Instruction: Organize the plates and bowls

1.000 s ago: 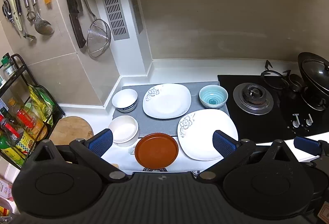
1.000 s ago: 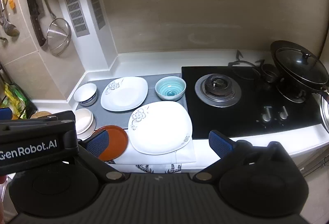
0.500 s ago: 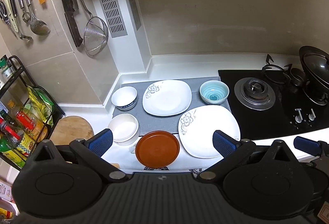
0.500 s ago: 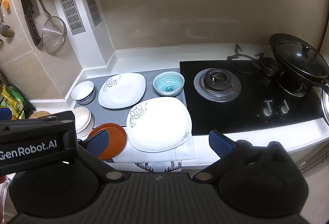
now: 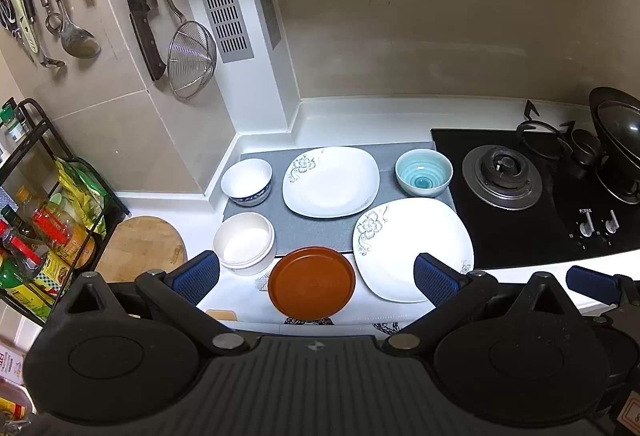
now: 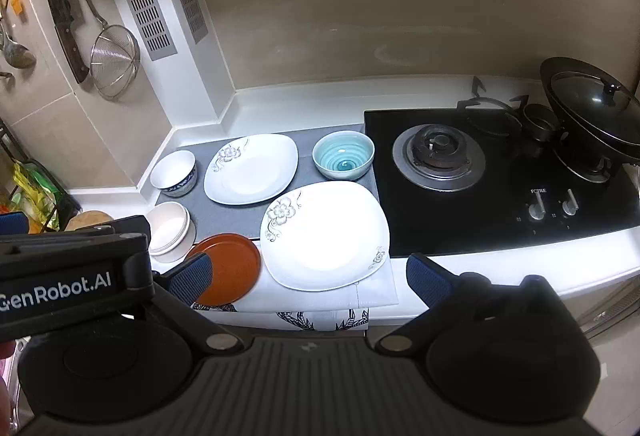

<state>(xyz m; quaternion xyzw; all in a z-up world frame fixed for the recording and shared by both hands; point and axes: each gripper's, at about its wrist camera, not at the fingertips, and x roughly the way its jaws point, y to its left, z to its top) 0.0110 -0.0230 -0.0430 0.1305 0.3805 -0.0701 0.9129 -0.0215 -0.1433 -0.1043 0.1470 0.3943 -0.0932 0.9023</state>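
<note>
**Six pieces of crockery laid out, nothing in the jaws yet**

At the left of the tabletop [image 5: 360, 116] stand two bowls: a white bowl with a blue band [image 5: 247, 182] on the grey mat [image 5: 316, 232], and nearer, a cream bowl [image 5: 244, 243] that looks like two nested. Both seem rigid and breakable; the thin upright rim is the natural place to pinch.

In the middle lie a floral square plate [image 5: 331, 181] at the back and a brown round plate [image 5: 311, 283] at the front edge, on a patterned cloth. These are flat, glazed and probably slippery, so a grip would have to catch the raised edge.

To the right sit a teal bowl [image 5: 424, 172] and the large floral plate [image 5: 412, 248], likely the heaviest, just beside the hob [image 5: 520, 236].

The left gripper [image 5: 316, 272] and right gripper [image 6: 308, 274] both hang above the front edge, jaws wide apart and empty.
</note>
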